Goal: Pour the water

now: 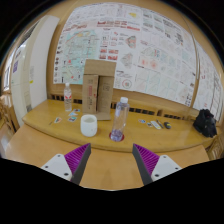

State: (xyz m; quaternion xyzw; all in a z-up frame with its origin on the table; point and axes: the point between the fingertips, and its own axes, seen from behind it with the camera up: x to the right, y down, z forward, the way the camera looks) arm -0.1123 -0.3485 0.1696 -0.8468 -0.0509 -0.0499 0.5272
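A clear plastic water bottle (119, 119) with a purple base stands upright on the wooden table (110, 165), beyond my fingers and slightly right of centre. A white cup (88, 124) stands just left of it. My gripper (112, 161) is open, its two purple pads (77, 158) spread wide with only bare tabletop between them. It sits well short of both bottle and cup.
A tall cardboard box (93, 89) stands behind the cup, and a second clear bottle (68, 100) further left. Small items (155, 124) lie to the right, a black bag (205, 123) at the far right. Posters (125, 45) cover the wall behind.
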